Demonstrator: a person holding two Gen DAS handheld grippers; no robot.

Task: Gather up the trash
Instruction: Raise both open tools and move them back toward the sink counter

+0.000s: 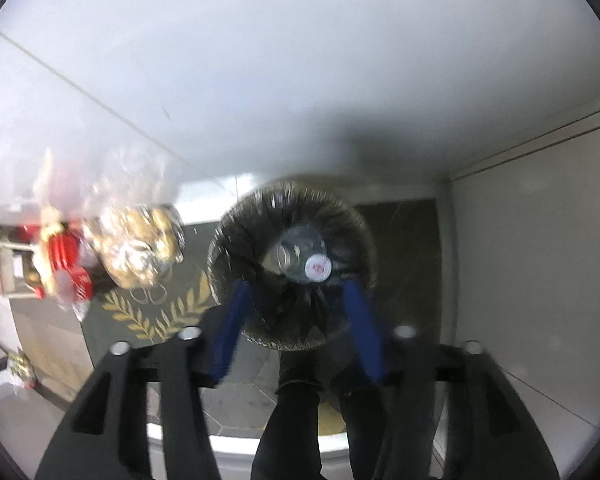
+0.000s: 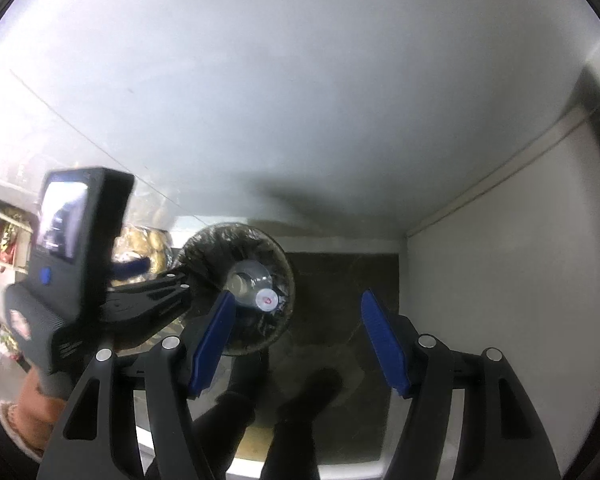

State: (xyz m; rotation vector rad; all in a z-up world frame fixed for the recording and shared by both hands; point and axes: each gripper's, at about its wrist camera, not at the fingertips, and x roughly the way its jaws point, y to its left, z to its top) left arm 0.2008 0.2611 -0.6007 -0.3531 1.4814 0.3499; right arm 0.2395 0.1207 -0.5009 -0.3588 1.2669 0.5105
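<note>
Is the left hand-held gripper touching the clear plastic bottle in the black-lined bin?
Apart. In the left wrist view the left hand-held gripper has open blue fingers well above the clear plastic bottle, which lies inside the black-lined round bin.

The bottle [image 1: 304,258] sits inside the lined bin [image 1: 292,264] on the floor, a clear bag of wrapped goods [image 1: 136,240] just to its left, a wall [image 1: 540,260] well off right.
</note>
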